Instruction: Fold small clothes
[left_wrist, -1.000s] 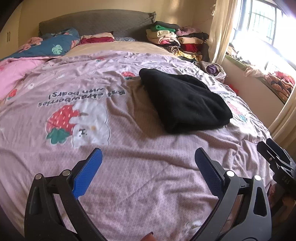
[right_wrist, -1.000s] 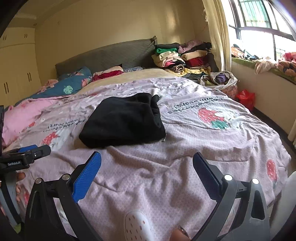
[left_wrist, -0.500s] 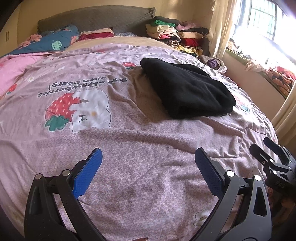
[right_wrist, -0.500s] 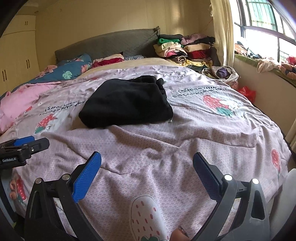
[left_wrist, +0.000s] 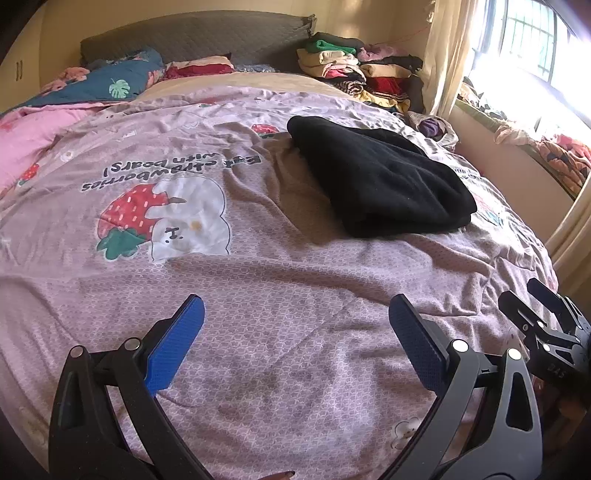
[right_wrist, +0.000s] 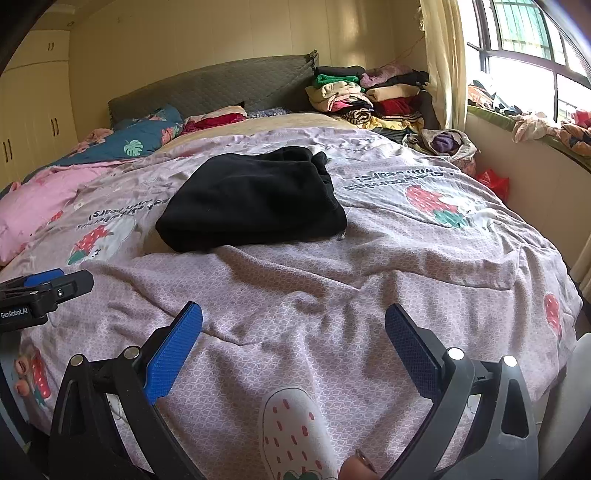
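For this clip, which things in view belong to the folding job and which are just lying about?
Belongs to the job:
- black garment, folded on the bedspread
- left tongs, open, empty
- right tongs, open, empty

Just lying about:
- pile of clothes by the headboard
- blue leaf-print quilt
- pink blanket
- red bag
- clothes on the windowsill

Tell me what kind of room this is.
A bedroom in a home, most likely. A bed with a strawberry-print cover fills the view, a padded headboard stands behind it, and stacks of clothes sit beside a curtained window.
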